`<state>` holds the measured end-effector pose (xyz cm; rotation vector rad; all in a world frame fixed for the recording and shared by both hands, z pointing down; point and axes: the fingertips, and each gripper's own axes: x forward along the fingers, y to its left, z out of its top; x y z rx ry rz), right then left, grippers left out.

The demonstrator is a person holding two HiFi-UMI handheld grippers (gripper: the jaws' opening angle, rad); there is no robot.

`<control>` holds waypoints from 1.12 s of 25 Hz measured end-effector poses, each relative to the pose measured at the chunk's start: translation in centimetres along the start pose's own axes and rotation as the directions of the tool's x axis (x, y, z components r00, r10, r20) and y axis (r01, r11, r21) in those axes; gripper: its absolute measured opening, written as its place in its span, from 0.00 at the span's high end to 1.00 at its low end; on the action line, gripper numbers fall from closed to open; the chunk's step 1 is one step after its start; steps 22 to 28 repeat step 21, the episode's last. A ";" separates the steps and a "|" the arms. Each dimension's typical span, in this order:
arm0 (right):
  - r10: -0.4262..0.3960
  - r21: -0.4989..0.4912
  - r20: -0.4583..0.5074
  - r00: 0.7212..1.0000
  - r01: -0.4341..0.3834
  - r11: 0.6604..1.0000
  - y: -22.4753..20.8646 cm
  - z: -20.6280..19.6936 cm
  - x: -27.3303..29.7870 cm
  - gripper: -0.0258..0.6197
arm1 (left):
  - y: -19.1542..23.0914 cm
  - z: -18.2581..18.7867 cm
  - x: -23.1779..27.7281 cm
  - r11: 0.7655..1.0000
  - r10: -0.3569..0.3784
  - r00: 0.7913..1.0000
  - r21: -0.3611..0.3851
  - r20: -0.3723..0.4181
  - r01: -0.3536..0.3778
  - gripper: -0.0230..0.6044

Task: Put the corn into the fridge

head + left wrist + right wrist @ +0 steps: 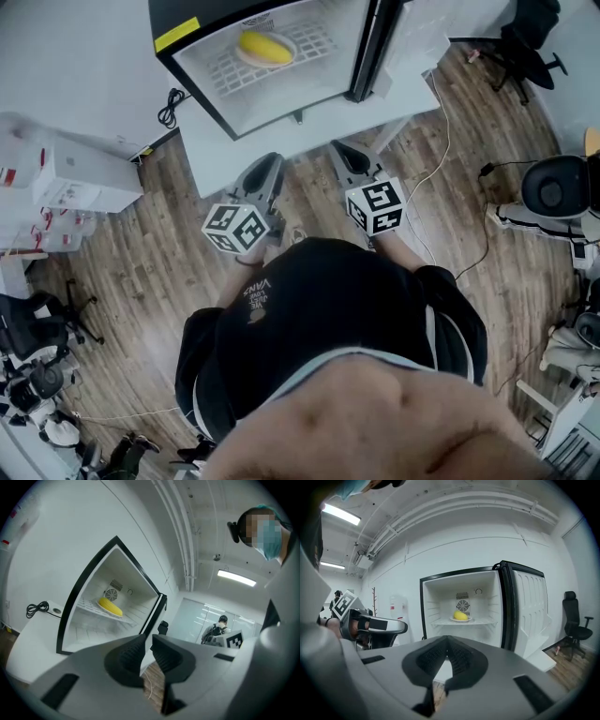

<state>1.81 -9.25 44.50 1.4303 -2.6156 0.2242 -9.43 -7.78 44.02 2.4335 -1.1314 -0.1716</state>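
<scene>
The yellow corn (pixel 265 47) lies on a small plate (pixel 461 619) on the wire shelf inside the open fridge (pixel 202 94). It also shows in the left gripper view as the corn (pixel 110 607) and in the right gripper view as the corn (pixel 461 615). Both grippers hang in front of the fridge, well short of it, and hold nothing. My left gripper (pixel 265 173) points at the fridge's open side, its tips (pixel 146 637) drawn together to a thin slit. My right gripper (pixel 349 157) is shut, tips (pixel 447 638) touching.
The fridge door (pixel 375 47) stands swung open to the right. The fridge sits on a low white platform (pixel 309 127) with a black cable (pixel 171 108) beside it. White boxes (pixel 75 178) stand left, an office chair (pixel 525 42) right, and a cord (pixel 441 159) crosses the wooden floor.
</scene>
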 end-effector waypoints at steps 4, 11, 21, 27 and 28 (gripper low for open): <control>0.005 0.000 -0.004 1.000 -0.005 1.000 0.2 -0.2 -0.1 0.94 | 0.1 -0.3 -0.3 1.000 0.007 1.000 -0.008 -0.002 -0.007 0.88; 0.011 0.001 -0.015 1.000 -0.011 1.000 0.2 -0.5 -0.2 0.94 | 0.2 -0.5 -0.4 1.000 0.018 1.000 -0.021 0.001 -0.018 0.88; 0.007 -0.001 -0.011 1.000 -0.007 1.000 0.3 -0.3 0.3 0.94 | 0.7 -0.3 -0.2 0.999 0.021 1.000 -0.032 0.006 -0.020 0.88; 0.007 -0.001 -0.011 1.000 -0.007 1.000 0.3 -0.3 0.3 0.94 | 0.7 -0.3 -0.2 0.999 0.021 1.000 -0.032 0.006 -0.020 0.88; 0.007 -0.001 -0.011 1.000 -0.007 1.000 0.3 -0.3 0.3 0.94 | 0.7 -0.3 -0.2 0.999 0.021 1.000 -0.032 0.006 -0.020 0.88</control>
